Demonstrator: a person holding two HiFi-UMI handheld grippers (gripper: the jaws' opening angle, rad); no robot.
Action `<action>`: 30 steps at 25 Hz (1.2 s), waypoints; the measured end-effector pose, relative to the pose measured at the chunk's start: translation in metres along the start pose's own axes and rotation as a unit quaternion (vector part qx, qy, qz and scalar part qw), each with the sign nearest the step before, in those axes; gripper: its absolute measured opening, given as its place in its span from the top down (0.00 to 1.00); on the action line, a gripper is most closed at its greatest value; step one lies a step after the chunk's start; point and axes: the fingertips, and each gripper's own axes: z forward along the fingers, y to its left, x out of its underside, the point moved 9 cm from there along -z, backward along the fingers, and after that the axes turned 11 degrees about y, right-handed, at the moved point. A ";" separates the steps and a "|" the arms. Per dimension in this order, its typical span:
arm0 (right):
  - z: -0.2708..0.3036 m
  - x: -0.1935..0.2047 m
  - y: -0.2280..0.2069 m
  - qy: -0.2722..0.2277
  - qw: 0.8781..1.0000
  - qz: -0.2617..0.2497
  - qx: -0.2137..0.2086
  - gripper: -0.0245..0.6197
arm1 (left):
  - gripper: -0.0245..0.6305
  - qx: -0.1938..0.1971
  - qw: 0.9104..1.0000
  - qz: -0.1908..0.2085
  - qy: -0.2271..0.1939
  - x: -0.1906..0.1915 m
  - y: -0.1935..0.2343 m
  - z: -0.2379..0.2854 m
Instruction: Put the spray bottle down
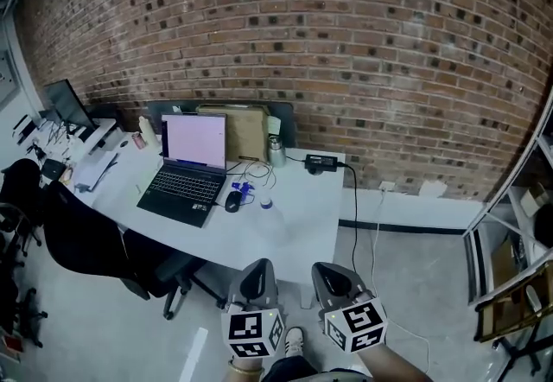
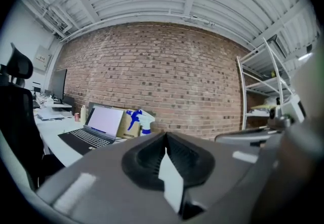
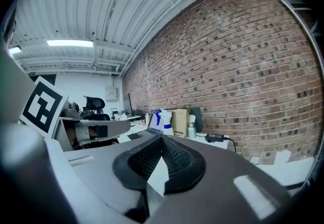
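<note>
The spray bottle (image 1: pixel 266 201), white with a blue trigger, stands upright on the white desk (image 1: pixel 298 229), just right of the laptop. It shows small in the left gripper view (image 2: pixel 139 120) and in the right gripper view (image 3: pixel 163 120). Both grippers are well back from the desk's near edge, side by side at the bottom of the head view. My left gripper (image 1: pixel 257 268) is shut, its pads meeting with nothing between them (image 2: pixel 166 139). My right gripper (image 1: pixel 332 272) is also shut and empty (image 3: pixel 162 142). Neither touches the bottle.
An open laptop (image 1: pixel 188 168), a black mouse (image 1: pixel 232 201), a cardboard box (image 1: pixel 244 131), a metal flask (image 1: pixel 276 149) and a power adapter (image 1: pixel 321 162) share the desk. A black chair (image 1: pixel 95 242) stands at its left. Metal shelving (image 1: pixel 518 225) is at the right.
</note>
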 end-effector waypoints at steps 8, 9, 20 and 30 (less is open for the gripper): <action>-0.041 0.020 0.021 0.003 1.000 -0.007 -0.021 0.96 | 0.95 -0.017 1.000 -0.001 0.008 0.021 -0.024 -0.051; -0.044 0.021 0.022 0.004 1.000 -0.007 -0.022 0.96 | 0.95 -0.017 1.000 -0.002 0.009 0.023 -0.025 -0.054; -0.062 0.016 0.025 0.013 1.000 -0.004 -0.016 0.96 | 0.95 -0.020 1.000 0.002 0.018 0.016 -0.037 -0.068; -0.074 0.008 0.033 0.010 1.000 -0.006 -0.011 0.96 | 0.95 -0.018 0.999 -0.011 0.024 0.012 -0.038 -0.080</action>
